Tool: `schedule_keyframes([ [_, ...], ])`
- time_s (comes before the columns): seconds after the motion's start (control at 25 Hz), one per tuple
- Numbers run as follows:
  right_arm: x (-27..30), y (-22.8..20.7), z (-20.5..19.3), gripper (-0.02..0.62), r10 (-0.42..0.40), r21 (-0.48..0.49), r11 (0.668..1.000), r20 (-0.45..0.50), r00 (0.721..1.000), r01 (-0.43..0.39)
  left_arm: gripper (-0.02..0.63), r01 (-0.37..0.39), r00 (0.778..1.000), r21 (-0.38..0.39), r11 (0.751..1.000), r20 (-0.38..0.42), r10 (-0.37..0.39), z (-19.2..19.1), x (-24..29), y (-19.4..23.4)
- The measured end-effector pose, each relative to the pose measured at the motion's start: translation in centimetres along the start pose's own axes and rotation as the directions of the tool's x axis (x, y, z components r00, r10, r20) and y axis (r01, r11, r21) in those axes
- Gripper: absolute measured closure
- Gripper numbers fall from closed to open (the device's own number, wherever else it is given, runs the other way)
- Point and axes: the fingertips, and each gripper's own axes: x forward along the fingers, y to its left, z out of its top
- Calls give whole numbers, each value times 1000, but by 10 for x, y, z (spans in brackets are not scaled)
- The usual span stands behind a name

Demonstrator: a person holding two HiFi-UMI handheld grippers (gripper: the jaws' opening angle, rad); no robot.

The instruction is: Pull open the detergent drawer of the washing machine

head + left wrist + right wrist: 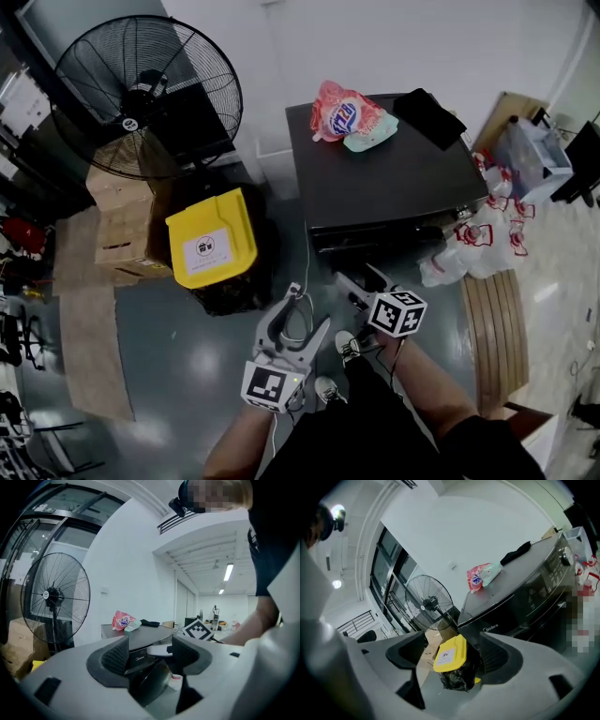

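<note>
Approach stage: left gripper (298,319) and right gripper (361,279) hover just short of the washer (384,169), jaws spread and empty, while the drawer (501,626) at the panel's left appears shut, so one gripper must next reach and clamp its handle.

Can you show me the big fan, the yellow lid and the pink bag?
fan (144,93): head view, on the dark middle of its grille.
yellow lid (208,247): head view, on the white label on its top.
pink bag (343,117): head view, on its blue logo.
</note>
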Motion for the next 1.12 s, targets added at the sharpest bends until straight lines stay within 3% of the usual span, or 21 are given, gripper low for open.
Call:
schedule_keyframes([
  [0.28, 28, -42, -7, 195, 5, 199, 980, 6, 1000, -6, 342, 13, 999, -26, 1000, -46, -14, -16, 31, 8],
  [0.64, 59, -72, -2, 150, 50, 470, 878, 102, 994, -92, 342, 8, 996, -52, 999, -84, -12, -29, 56, 25],
  [0.96, 79, -102, -1, 127, -4, 563, 824, 107, 994, -58, 342, 10, 994, -71, 997, -107, -17, -41, 79, 36],
  [1.12, 81, -116, -5, 121, -50, 626, 780, 88, 995, -16, 342, 12, 994, -81, 997, -109, -21, -43, 91, 39],
])
